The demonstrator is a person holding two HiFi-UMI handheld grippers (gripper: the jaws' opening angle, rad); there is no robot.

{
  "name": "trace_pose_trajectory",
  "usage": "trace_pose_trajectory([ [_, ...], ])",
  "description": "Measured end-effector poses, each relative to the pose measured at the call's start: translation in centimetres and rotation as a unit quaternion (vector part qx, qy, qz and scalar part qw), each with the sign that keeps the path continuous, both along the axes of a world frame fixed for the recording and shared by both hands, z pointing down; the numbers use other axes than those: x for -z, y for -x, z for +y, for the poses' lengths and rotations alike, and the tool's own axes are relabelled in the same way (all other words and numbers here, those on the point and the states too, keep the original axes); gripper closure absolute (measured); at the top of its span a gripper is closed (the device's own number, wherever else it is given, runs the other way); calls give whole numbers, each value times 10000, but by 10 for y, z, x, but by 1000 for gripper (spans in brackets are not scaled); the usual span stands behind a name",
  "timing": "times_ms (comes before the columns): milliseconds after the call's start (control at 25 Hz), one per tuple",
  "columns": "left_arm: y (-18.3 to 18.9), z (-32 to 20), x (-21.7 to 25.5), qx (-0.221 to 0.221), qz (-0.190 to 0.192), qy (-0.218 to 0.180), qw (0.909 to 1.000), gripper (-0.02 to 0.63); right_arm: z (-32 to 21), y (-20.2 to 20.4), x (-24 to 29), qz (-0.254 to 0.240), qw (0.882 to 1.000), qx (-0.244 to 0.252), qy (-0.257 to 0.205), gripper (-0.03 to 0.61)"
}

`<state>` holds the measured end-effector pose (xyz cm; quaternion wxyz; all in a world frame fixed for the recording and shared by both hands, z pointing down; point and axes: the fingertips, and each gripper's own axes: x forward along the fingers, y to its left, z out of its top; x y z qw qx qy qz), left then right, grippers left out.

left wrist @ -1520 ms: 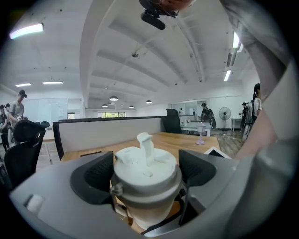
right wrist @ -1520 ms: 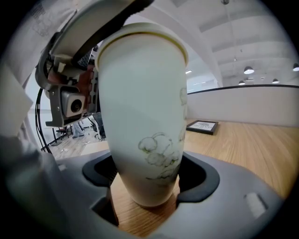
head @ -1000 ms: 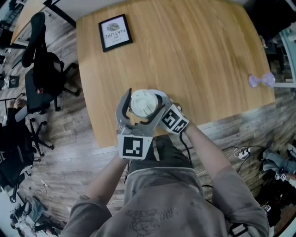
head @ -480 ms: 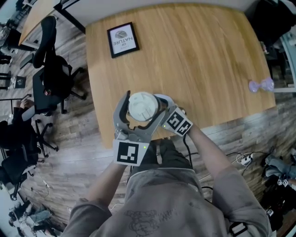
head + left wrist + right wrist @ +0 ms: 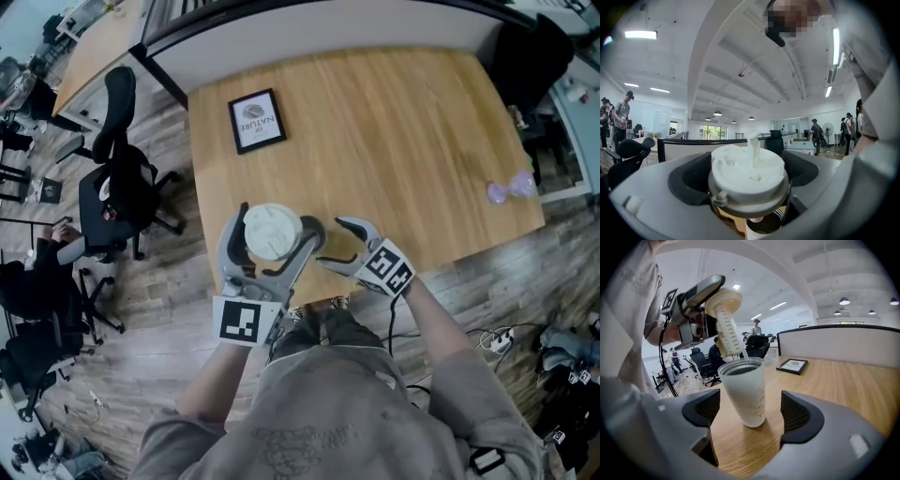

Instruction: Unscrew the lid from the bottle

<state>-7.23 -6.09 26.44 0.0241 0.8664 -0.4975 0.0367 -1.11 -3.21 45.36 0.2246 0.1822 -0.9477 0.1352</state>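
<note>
Two states: left gripper (image 5: 274, 225) clamped on the white lid (image 5: 749, 171), its ribbed strainer (image 5: 725, 331) hanging over the bottle's (image 5: 745, 390) open mouth. Right gripper (image 5: 339, 244) jaws spread; the bottle stands upright between them on the wooden table (image 5: 394, 141), pads not touching.

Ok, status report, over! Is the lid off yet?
Left gripper shut on lid, held above bottle, strainer hanging under it. Right gripper open, bottle untouched, upright on table. Nothing in the way.

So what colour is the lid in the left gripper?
Off-white lid, clearest in the left gripper view.
</note>
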Motion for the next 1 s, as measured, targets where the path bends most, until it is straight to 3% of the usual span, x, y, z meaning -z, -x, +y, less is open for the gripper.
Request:
trace_pose_trajectory([
  [200,14,2,41,48,203,-471,9987,141,-9,-14,56,-302,9986,-415,-156,183],
  [320,25,3,58,112,195,-543,9983,141,-12,-16,88,-347,9975,-473,-383,204],
  [440,37,3,73,236,193,-604,9977,143,-24,-19,129,-715,9925,-872,-473,256],
  [520,47,4,82,327,176,-645,9972,141,-36,-23,162,-1144,9839,-1299,-448,340],
  [640,62,7,98,433,106,-773,9960,141,-46,-25,208,-1574,9723,-1636,-554,388],
  [800,81,9,120,559,-63,-947,9939,141,-47,-23,249,-1331,9715,-1728,-924,401],
  [1000,104,17,151,690,-29,-1123,9913,141,-39,-24,303,-1319,9594,-1984,-1508,473],
])
